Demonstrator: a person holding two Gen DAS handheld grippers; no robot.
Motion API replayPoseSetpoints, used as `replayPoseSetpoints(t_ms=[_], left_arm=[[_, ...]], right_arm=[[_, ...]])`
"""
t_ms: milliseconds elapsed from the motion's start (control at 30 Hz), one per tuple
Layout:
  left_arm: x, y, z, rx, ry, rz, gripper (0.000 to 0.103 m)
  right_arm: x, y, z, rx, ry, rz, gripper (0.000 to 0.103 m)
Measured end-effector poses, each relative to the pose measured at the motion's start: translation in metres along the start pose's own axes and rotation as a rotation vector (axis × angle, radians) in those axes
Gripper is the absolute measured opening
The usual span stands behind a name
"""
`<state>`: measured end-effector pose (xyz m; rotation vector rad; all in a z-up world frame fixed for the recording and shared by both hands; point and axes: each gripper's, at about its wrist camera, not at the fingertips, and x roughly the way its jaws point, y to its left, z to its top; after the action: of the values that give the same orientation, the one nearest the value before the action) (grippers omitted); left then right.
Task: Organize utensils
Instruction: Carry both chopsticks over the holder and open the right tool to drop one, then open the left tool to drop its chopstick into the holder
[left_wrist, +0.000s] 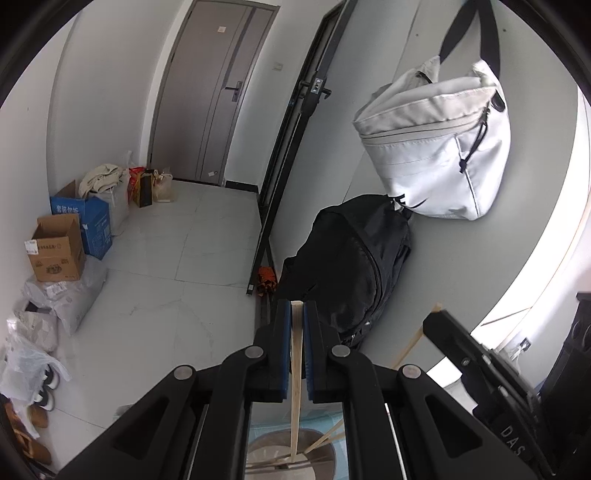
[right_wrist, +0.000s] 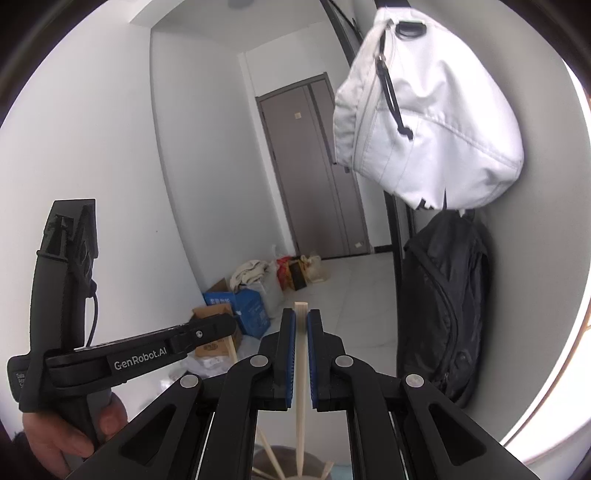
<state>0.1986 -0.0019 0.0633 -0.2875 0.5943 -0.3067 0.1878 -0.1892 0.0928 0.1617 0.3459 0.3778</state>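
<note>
1. Two hand-held grippers are raised above a round container (left_wrist: 291, 458) seen at the bottom edge of both wrist views; it looks like a utensil holder with several wooden chopsticks (left_wrist: 325, 439) leaning in it.
2. The left gripper (left_wrist: 296, 314) has its jaws clenched on a single wooden chopstick (left_wrist: 296, 369), held upright, its lower end reaching down into the container.
3. The right gripper (right_wrist: 301, 321) likewise grips its own pale chopstick (right_wrist: 301, 387) between blue-padded jaws, upright, its lower end over or inside the same container (right_wrist: 288, 461); whether it touches the bottom cannot be told.
4. The step in hand seems to be placing chopsticks into the holder, one per gripper.
5. The next move likely calls for lowering each stick until it rests inside, then releasing the jaws and lifting straight up so the neighbouring sticks are not knocked.
6. Behind, a white bag (left_wrist: 436, 147) and a black backpack (left_wrist: 354, 266) hang by the wall.
</note>
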Motion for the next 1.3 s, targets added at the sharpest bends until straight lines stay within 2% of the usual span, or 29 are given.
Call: replayPoseSetpoints(t_ms=[200,433,600,833,933,1000,1033,1100,1200,1300], left_arm=[[0.008,0.009,-0.012,-0.007,-0.04,0.006,0.002],[0.015,0.007,-0.017,0.03,-0.008,-0.027,0.002],[0.012,0.006,-0.026,0.066,0.008,-0.032,0.002],[0.008,0.008,-0.032,0.07,0.126,-0.157,0.003],[0.002,0.015,-0.031,0.052,0.155,-0.152,0.013],[-0.002,0.016,-0.031,0.042,0.174,-0.162,0.031],[-0.007,0.017,-0.03,0.029,0.181,-0.164,0.038],[-0.019,0.017,-0.03,0.017,0.149,-0.151,0.051],[-0.033,0.017,-0.031,0.001,0.123,-0.127,0.057],[-0.046,0.015,-0.034,-0.019,0.117,-0.105,0.058]], right_arm=[[0.018,-0.002,-0.023,-0.033,0.045,-0.009,0.005],[0.026,-0.003,-0.032,-0.049,0.062,0.002,0.005],[0.031,-0.004,-0.043,-0.04,0.114,0.031,0.006],[0.03,-0.015,-0.063,0.069,0.226,0.098,0.008],[0.023,-0.018,-0.066,0.112,0.259,0.116,0.013],[0.014,-0.021,-0.067,0.145,0.254,0.118,0.025],[0.007,-0.023,-0.067,0.159,0.244,0.121,0.027],[-0.007,-0.023,-0.067,0.17,0.227,0.106,0.036],[-0.026,-0.022,-0.066,0.181,0.199,0.092,0.051],[-0.04,-0.02,-0.062,0.176,0.201,0.072,0.054]])
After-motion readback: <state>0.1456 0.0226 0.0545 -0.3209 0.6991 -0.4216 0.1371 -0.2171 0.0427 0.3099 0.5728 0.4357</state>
